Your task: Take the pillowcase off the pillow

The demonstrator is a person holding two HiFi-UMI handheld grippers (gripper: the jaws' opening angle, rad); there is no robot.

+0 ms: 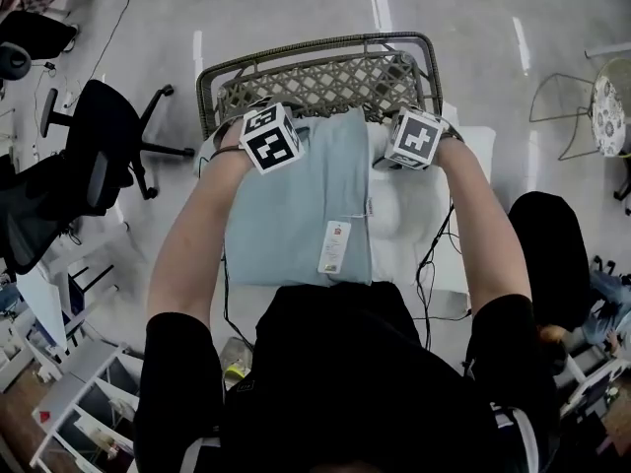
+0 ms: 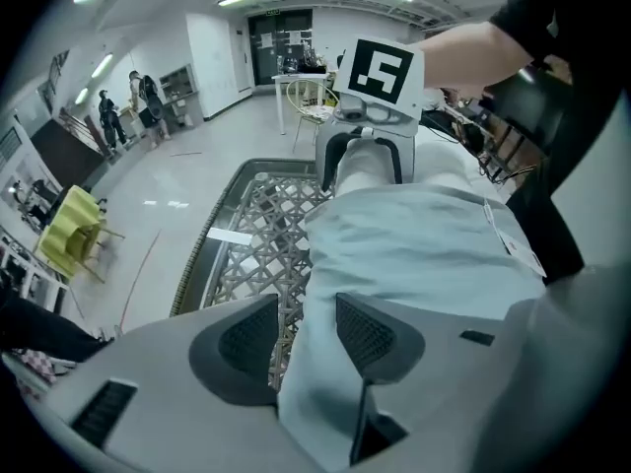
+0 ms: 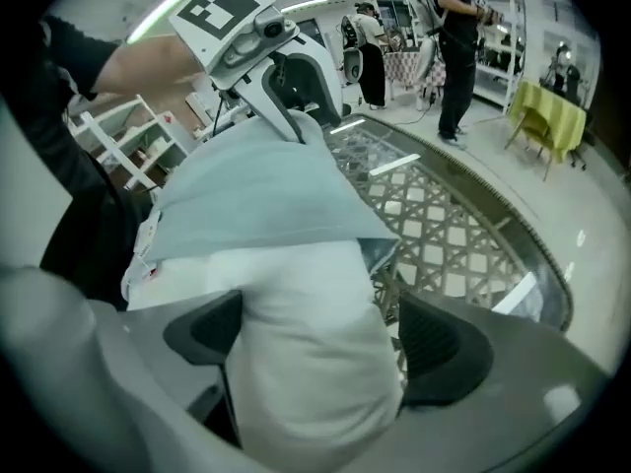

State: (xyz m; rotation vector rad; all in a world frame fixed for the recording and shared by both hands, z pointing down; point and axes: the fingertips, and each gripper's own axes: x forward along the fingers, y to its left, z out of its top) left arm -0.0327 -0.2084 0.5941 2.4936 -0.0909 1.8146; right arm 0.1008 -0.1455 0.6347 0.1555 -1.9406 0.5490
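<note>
The pale blue pillowcase is covering the left part of the white pillow, which is lying on a wicker seat. Judging from this, the left gripper should be pinching cloth only while the right gripper is clamping bare pillow. The 2 are gaping, not yet pressing: left astride the pillowcase's far edge, right widely astride the pillow's far end.

The wicker chair stands hard against the far end of the pillow, leaving little room beyond the left gripper and the right gripper. Bare floor lies open past it. An office chair crowds the left side.
</note>
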